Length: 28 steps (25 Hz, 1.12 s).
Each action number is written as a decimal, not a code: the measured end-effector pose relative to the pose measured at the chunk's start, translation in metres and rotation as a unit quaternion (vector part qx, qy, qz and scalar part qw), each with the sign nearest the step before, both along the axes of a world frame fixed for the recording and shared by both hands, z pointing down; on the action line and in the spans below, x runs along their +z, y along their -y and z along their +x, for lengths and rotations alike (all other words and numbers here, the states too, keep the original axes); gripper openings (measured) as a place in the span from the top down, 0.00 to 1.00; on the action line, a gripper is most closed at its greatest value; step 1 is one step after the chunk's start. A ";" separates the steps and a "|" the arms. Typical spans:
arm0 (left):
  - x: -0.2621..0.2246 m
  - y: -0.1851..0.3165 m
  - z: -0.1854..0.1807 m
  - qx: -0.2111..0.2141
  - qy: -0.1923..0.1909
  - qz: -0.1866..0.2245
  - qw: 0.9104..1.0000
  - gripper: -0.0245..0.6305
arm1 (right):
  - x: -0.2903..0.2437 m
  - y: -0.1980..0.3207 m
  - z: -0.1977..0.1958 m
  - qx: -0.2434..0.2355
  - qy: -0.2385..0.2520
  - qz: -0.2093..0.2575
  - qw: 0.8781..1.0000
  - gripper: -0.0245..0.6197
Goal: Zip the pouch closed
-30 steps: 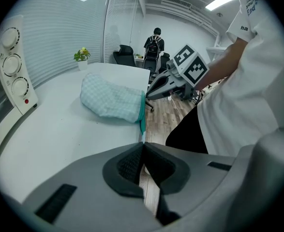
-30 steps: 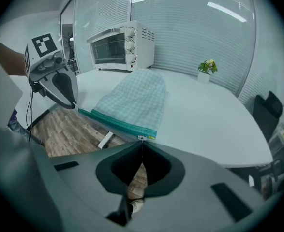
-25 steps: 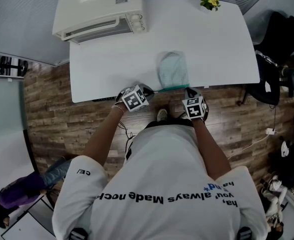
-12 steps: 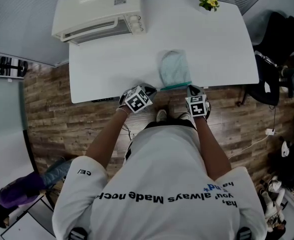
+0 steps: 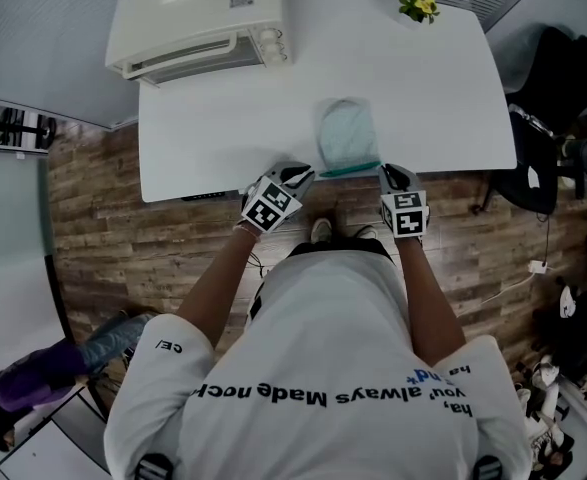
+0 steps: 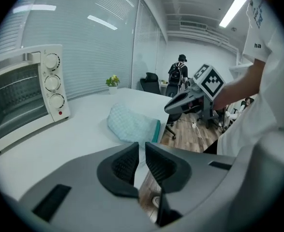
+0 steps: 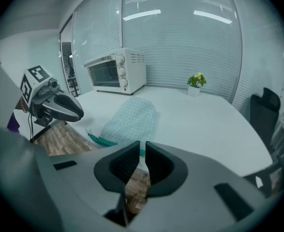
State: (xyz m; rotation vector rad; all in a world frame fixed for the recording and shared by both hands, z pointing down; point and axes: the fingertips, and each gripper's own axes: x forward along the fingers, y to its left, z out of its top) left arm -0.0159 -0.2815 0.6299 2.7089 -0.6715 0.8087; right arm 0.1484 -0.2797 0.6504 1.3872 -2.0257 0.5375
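The pale teal checked pouch [image 5: 346,136] lies flat on the white table [image 5: 223,118], its green zip edge [image 5: 350,171] along the table's near edge. My left gripper [image 5: 300,176] hovers just off the zip's left end and my right gripper [image 5: 386,175] just off its right end; neither touches the pouch. In the left gripper view the jaws [image 6: 142,157] stand a narrow gap apart, empty, with the pouch [image 6: 131,123] beyond. In the right gripper view the jaws [image 7: 142,161] have just been opening and hold nothing; the pouch [image 7: 132,119] lies ahead.
A cream toaster oven [image 5: 198,23] stands at the table's back left, and a small yellow-flowered plant [image 5: 419,4] at the back right corner. A black chair [image 5: 558,118] is to the right of the table. Wooden floor runs below the near edge.
Both grippers have lifted and drawn back from the pouch's zip edge toward the person. The pouch stays lying on the table.
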 end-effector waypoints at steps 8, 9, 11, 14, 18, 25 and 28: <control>-0.069 0.003 0.012 -0.055 -0.083 0.031 0.995 0.92 | -0.058 -0.007 -0.007 -0.021 0.031 0.049 0.998 0.90; -0.076 0.004 0.013 -0.059 -0.088 0.037 0.994 0.92 | -0.065 -0.008 -0.009 -0.024 0.035 0.054 0.998 0.90; -0.086 0.006 0.015 -0.066 -0.095 0.049 0.992 0.92 | -0.079 -0.009 -0.011 -0.029 0.044 0.063 0.997 0.90; -0.099 0.009 0.017 -0.085 -0.112 0.054 0.989 0.92 | -0.097 -0.010 -0.014 -0.036 0.056 0.074 0.995 0.90; -0.123 0.007 0.017 -0.102 -0.134 0.061 0.984 0.92 | -0.123 -0.017 -0.019 -0.040 0.077 0.087 0.992 0.90; -0.169 0.001 0.015 -0.135 -0.162 0.094 0.973 0.92 | -0.172 -0.025 -0.021 -0.038 0.110 0.118 0.986 0.91; -0.187 -0.002 0.013 -0.140 -0.172 0.107 0.969 0.92 | -0.193 -0.030 -0.021 -0.039 0.107 0.135 0.984 0.92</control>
